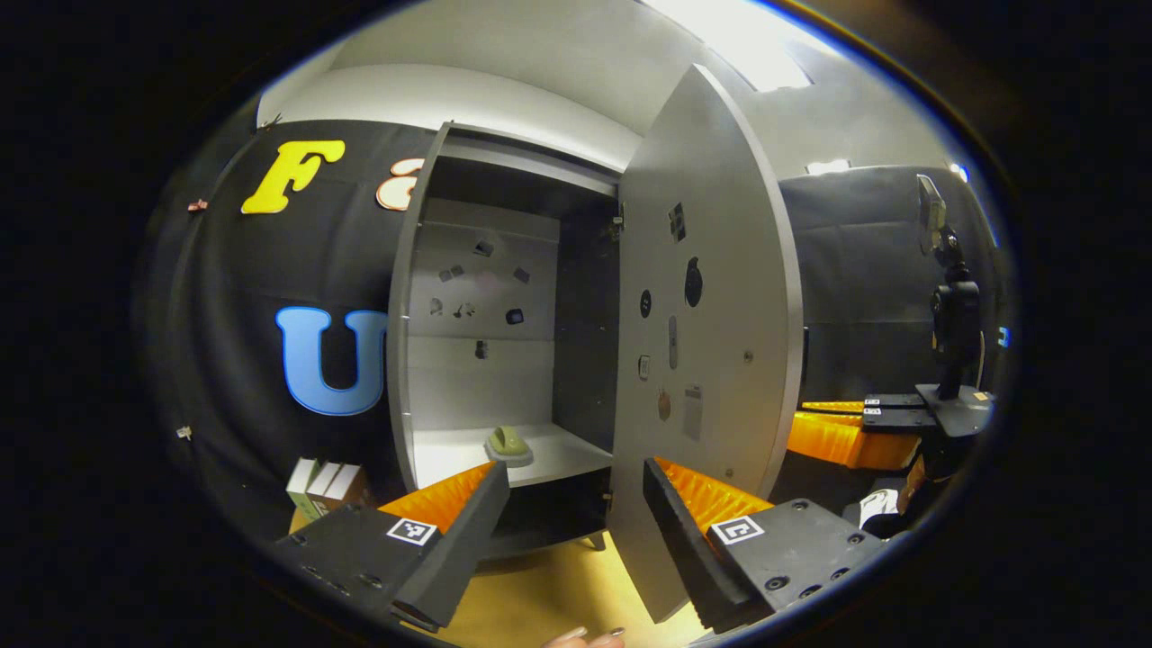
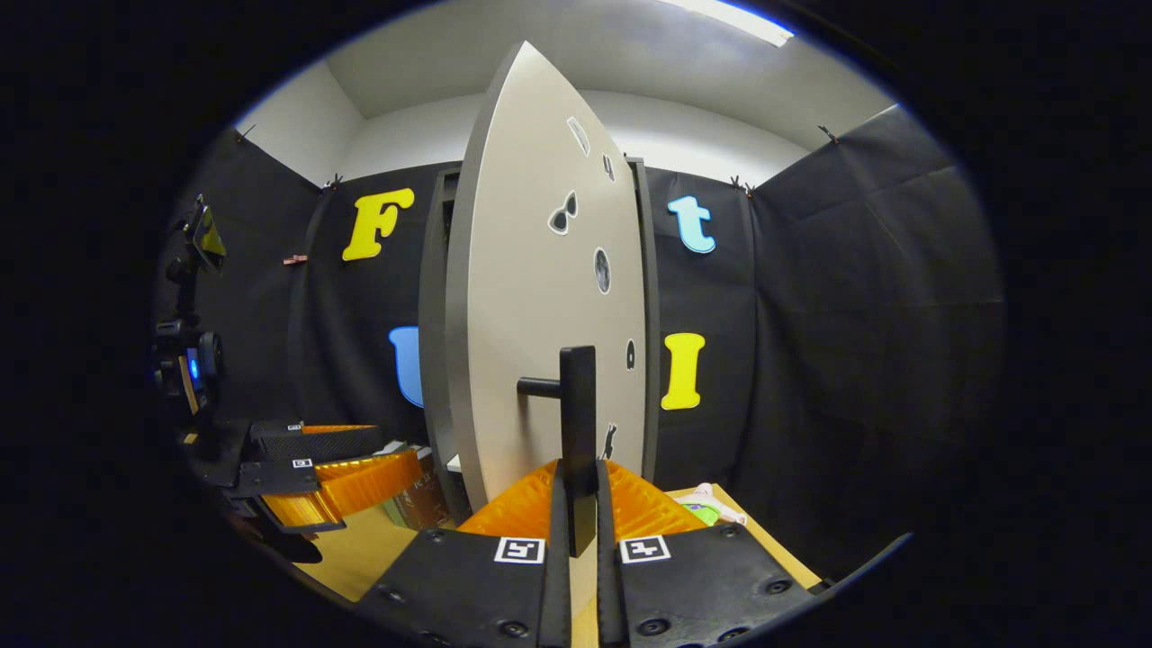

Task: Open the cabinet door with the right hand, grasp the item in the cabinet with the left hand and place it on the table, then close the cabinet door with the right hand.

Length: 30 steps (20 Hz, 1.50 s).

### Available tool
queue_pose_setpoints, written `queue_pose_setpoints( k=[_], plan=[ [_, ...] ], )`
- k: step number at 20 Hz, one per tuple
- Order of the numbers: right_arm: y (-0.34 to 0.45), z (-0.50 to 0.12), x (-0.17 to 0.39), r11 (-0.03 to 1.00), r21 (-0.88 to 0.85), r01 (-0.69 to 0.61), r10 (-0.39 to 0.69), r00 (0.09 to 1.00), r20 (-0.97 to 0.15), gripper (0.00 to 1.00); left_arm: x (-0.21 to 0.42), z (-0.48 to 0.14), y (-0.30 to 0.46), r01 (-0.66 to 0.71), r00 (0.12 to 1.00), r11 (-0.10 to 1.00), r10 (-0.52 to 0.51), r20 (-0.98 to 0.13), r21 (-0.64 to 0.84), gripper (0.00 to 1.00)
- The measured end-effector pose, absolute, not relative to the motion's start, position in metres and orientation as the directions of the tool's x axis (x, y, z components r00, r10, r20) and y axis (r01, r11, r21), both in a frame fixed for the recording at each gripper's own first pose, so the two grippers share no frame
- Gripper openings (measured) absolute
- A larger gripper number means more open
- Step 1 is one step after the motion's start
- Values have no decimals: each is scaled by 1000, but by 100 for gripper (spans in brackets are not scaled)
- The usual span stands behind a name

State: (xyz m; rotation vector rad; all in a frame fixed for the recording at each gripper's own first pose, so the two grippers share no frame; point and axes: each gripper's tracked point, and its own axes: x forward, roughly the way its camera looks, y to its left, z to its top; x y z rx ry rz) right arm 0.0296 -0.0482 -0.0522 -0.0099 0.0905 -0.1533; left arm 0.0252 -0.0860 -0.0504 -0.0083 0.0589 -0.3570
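The right tool (image 2: pixel 576 504) is clamped on the handle (image 2: pixel 577 423) of the open door (image 1: pixel 706 297), while the left tool (image 1: pixel 576 513), fingers apart, faces the item (image 1: pixel 508 443) on the cabinet shelf (image 1: pixel 567 454).

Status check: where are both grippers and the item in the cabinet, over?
Right gripper shut on door handle, cabinet door swung open. Left gripper open, short of shelf. Small green item on shelf, path looks clear.
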Motion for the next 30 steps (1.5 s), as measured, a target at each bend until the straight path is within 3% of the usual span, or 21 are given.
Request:
queue_pose_setpoints(
  k=[11,12,16,22,28,30],
  plan=[
    [-132,-36,-4,968,-26,249,-249,968,-38,16,54,-55,-110,377,924,926,-377,-70,-10,95],
    [-142,-37,-8,963,-53,266,-267,963,-27,12,58,-56,-112,379,923,925,-378,-70,-9,95],
    [-152,-35,-20,967,-25,252,-253,967,-36,9,73,-60,-121,387,920,922,-386,-75,0,95],
    [-181,-32,-51,956,-121,267,-271,962,-22,10,103,-61,-130,392,918,920,-391,-75,11,95],
    [-222,-14,-102,952,-4,307,-306,951,30,10,171,-56,-113,300,953,948,-293,-70,107,93],
    [-246,-11,-105,932,4,363,-363,931,40,9,197,-57,-103,260,965,958,-251,-80,121,92]
  ],
)
